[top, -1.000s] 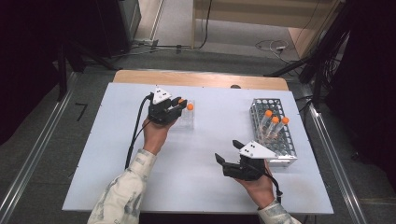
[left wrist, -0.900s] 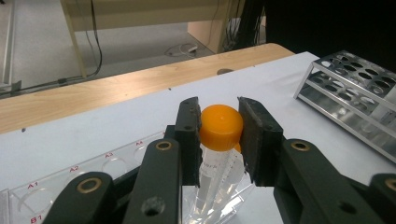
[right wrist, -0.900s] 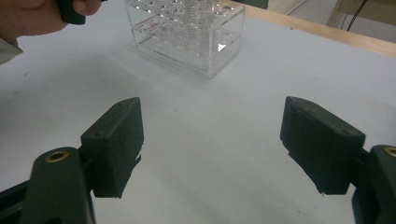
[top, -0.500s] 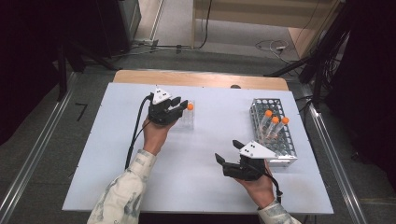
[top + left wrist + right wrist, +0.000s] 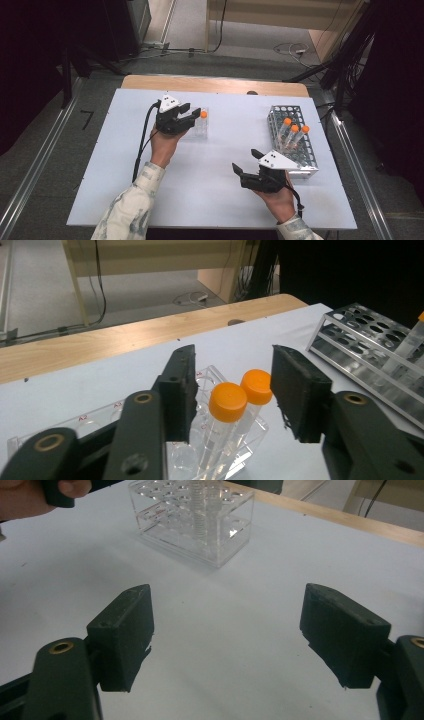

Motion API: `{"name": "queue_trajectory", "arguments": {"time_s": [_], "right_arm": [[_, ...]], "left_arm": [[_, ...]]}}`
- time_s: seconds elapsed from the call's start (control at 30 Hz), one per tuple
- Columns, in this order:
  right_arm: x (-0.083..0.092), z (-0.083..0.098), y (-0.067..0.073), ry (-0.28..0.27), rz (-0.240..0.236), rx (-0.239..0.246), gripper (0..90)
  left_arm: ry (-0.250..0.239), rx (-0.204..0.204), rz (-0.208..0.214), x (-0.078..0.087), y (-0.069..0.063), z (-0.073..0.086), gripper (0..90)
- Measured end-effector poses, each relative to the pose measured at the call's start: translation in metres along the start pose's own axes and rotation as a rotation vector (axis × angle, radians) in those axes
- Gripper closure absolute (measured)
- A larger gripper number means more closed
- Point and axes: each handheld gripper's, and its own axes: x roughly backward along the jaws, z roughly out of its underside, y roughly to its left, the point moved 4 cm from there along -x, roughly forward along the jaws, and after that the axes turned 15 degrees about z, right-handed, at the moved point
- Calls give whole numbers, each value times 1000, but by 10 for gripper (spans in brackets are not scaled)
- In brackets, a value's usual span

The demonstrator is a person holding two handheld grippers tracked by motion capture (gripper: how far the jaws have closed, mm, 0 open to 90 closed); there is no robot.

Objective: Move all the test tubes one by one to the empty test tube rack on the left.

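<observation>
An orange-capped tube (image 5: 227,412) stands upright in a hole of the clear plastic rack (image 5: 200,126), and that rack serves as the landmark for everything else. In the left gripper view a second orange cap (image 5: 257,386) shows just behind the first; whether it is another tube or a reflection in the clear plastic cannot be told. Seen from the high view, the tube's cap (image 5: 203,114) sits at the rack's far end. The left gripper (image 5: 232,395) hovers at the rack with the cap between its black jaws. The jaws have just been opening: both pads stand clear of the cap, with a gap on each side, so nothing is gripped. In the high view this gripper (image 5: 192,114) lies over the rack's left side, held in the person's left hand (image 5: 164,145), which reaches in from the near side of the rack.

The rack stands on the white tabletop (image 5: 120,150), in its far left part. Well apart to the rack's right stands a metal wire rack (image 5: 295,145) that carries three more orange-capped tubes (image 5: 292,131). Nearer than the clear rack and to its right, just beside the metal one, the right gripper (image 5: 243,161) rests low over bare tabletop. Its jaws stand wide apart with nothing between them, and in the right gripper view (image 5: 227,630) they point across the tabletop toward the clear rack (image 5: 192,520).
</observation>
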Motion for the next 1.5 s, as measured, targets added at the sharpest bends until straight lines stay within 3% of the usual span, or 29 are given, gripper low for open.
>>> {"name": "queue_trajectory", "arguments": {"time_s": [0.13,0.37,0.8,1.03,1.27,1.5], "right_arm": [[2,-2,-8,-8,15,-14,208],[7,-4,-27,-21,62,-38,221],[16,-3,-80,-31,173,-87,260],[23,3,-116,-29,235,-132,278],[26,10,-144,-30,250,-147,321],[15,22,-170,-10,276,-143,407]], "left_arm": [[-6,-5,-24,6,-2,2,342],[16,15,-26,15,-3,11,252],[26,34,6,28,-9,23,229],[29,31,-8,33,-10,24,215],[20,24,-2,36,-12,23,215],[23,13,4,33,-15,24,214]]}}
